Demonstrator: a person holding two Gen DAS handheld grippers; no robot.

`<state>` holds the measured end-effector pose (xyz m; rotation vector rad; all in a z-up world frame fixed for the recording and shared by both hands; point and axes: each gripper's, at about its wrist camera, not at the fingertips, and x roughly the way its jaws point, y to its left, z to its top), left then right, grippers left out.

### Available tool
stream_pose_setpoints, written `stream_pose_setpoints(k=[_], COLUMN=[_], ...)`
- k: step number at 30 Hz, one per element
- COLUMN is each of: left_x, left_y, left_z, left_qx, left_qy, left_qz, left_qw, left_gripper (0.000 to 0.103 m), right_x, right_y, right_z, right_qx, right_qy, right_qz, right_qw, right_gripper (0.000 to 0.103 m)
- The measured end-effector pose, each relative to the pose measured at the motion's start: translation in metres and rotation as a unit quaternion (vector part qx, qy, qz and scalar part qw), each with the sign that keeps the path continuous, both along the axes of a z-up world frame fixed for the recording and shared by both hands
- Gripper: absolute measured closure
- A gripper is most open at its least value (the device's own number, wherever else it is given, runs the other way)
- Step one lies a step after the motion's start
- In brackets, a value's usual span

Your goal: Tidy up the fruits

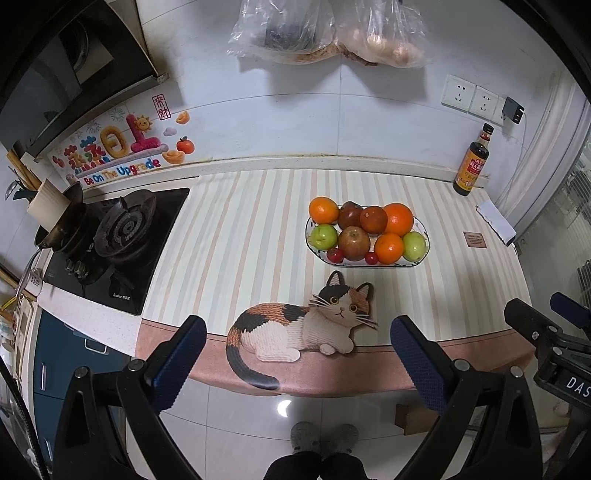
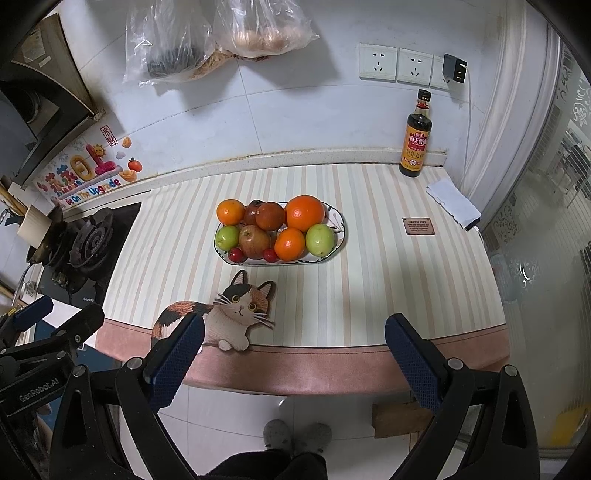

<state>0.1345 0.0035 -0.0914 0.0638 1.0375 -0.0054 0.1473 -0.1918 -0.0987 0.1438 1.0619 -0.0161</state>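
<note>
On the striped mat [image 1: 258, 221], a fruit plate [image 1: 421, 258]; both grippers empty.

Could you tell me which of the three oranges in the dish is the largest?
The back-right orange is the largest; it sits behind the right green apple and outsizes the front orange and back-left orange.

You're standing in a home kitchen — a gas hob [image 1: 123, 236] is sitting at the counter's left, a sauce bottle [image 2: 416, 138] is standing by tiled wall sockets [image 2: 395, 62], and bagged groceries [image 1: 291, 29] are hanging above.
</note>
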Motion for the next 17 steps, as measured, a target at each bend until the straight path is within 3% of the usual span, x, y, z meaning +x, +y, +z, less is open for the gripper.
stream_pose_setpoints(k=[17], left_x=[-0.0015], left_y=[0.0004], left_z=[0.0059], left_qx=[-0.001], left_qy=[-0.007], left_qz=[-0.001], left_qw=[1.0000], left_gripper=[0.001], right_x=[-0.0049], right_y=[0.0075], right_z=[0.0052], right_qx=[0.001], right_qy=[-0.003], right_qz=[0.004], right_qw=[1.000], right_gripper=[0.003])
